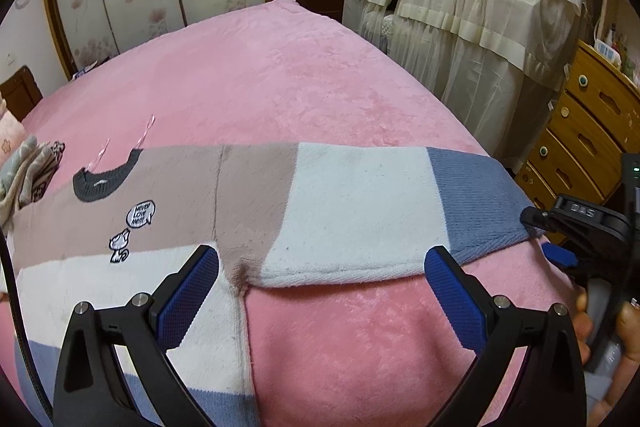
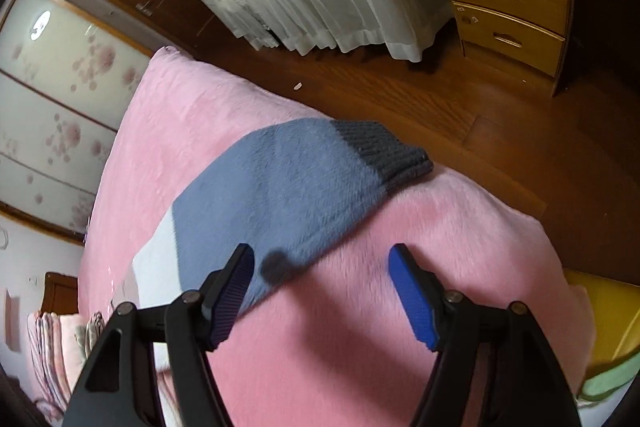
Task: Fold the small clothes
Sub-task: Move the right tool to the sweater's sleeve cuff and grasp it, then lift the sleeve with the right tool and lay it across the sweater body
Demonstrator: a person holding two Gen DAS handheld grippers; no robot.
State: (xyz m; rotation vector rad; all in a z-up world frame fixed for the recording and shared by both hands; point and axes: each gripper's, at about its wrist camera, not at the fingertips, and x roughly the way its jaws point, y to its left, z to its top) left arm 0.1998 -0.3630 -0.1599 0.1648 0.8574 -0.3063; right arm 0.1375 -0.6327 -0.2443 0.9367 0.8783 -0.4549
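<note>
A small sweater (image 1: 248, 211) is lying flat across the middle of the left wrist view on a pink blanket (image 1: 280, 83); it is showing bands of tan, white and blue, a dark ribbed collar at centre left, and a cat patch with a speech bubble just below the collar; one sleeve is stretching to the right, tan then white then blue. In the right wrist view the sleeve (image 2: 280, 187) is filling the centre, ending in a dark grey ribbed cuff (image 2: 392, 155) at centre right, near the blanket's edge; beyond that edge a wood floor is running across the upper right. The left gripper (image 1: 322, 279) is standing with its jaws wide apart, holding nothing, over the sleeve's lower hem; the right gripper (image 2: 322, 283) is likewise gaping, one finger over the blue band, the other over bare blanket. Bare pink blanket is spreading above the sweater in the left wrist view; folded cloths (image 1: 28, 171) are sitting at the left edge.
</note>
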